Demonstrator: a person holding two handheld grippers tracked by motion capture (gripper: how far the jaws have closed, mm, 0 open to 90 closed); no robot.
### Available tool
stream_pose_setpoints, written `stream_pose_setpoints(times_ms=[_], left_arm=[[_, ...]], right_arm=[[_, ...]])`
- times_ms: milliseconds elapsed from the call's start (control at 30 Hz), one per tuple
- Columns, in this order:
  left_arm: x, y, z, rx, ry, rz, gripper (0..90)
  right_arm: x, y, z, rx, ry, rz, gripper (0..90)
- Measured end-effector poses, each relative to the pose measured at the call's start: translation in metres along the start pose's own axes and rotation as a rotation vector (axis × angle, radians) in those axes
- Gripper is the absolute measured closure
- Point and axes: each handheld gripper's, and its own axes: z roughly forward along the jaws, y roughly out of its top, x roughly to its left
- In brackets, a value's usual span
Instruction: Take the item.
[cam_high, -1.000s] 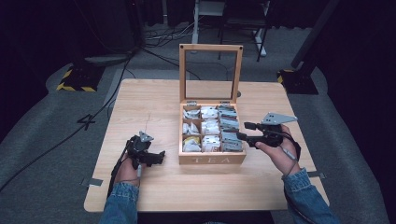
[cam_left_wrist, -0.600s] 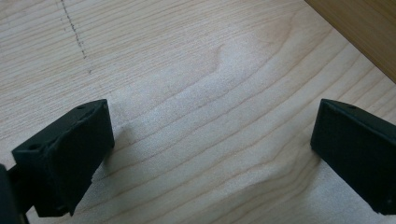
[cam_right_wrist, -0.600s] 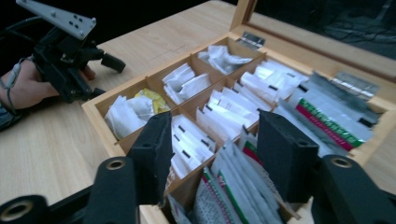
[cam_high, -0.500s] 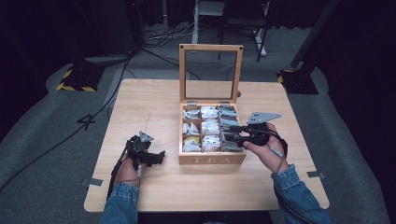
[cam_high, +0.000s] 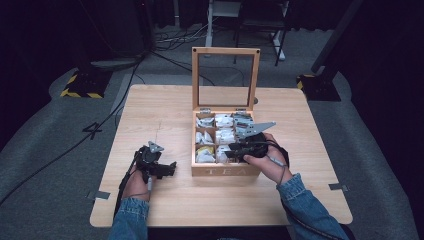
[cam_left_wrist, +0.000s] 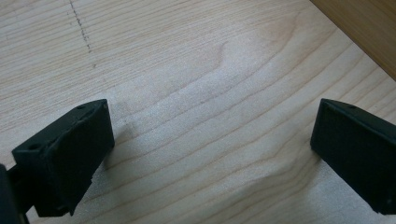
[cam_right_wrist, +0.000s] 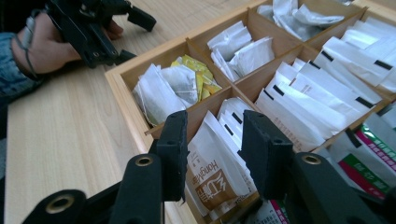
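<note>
So the right gripper (cam_right_wrist: 212, 154) is down in the open wooden tea box (cam_high: 225, 170), jaws spread either side of the white sachets (cam_right_wrist: 219, 163) in the front middle compartment, not clamped yet. The left gripper (cam_left_wrist: 205, 154) sits on the light wooden table (cam_high: 165, 115) left of the box, jaws wide apart with nothing between them.

The right claw (cam_high: 231, 148) has moved leftward from beside the right edge of the open wooden tea box (cam_high: 226, 171) to a place over its compartments. The hand (cam_high: 267, 157) holding it has come in over the box's right side. The jaws now straddle a white sachet with brown lettering (cam_right_wrist: 212, 175) in the near middle compartment, a gap on either side.
</note>
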Motion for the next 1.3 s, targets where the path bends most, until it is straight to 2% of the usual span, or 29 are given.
stream_pose_setpoints(times_ms=[167,233,367,600,767,867,1100,1300], left_arm=[[0.000,0.000,0.000,0.000,0.000,0.000,0.0],[0.000,0.000,0.000,0.000,0.000,0.001,0.0],[0.000,0.000,0.000,0.000,0.000,0.000,0.0],[0.000,0.000,0.000,0.000,0.000,0.000,0.0],[0.000,0.000,0.000,0.000,0.000,0.000,0.0],[0.000,0.000,0.000,0.000,0.000,0.001,0.0],[0.000,0.000,0.000,0.000,0.000,0.000,0.0],[0.000,0.000,0.000,0.000,0.000,0.000,0.0]], right_arm=[[0.001,-0.002,0.010,0.044,-0.016,-0.028,65.2],[0.002,-0.004,0.014,0.067,-0.018,-0.037,69.2],[0.003,-0.004,0.017,0.093,-0.002,-0.036,74.8],[0.003,-0.007,0.024,0.127,0.016,-0.042,77.2],[0.003,-0.009,0.024,0.125,0.023,-0.049,88.4],[0.003,-0.008,0.022,0.109,0.030,-0.064,90.0],[0.005,-0.002,0.007,0.011,0.015,-0.069,90.0],[0.007,0.002,-0.005,-0.052,0.001,-0.072,90.0]])
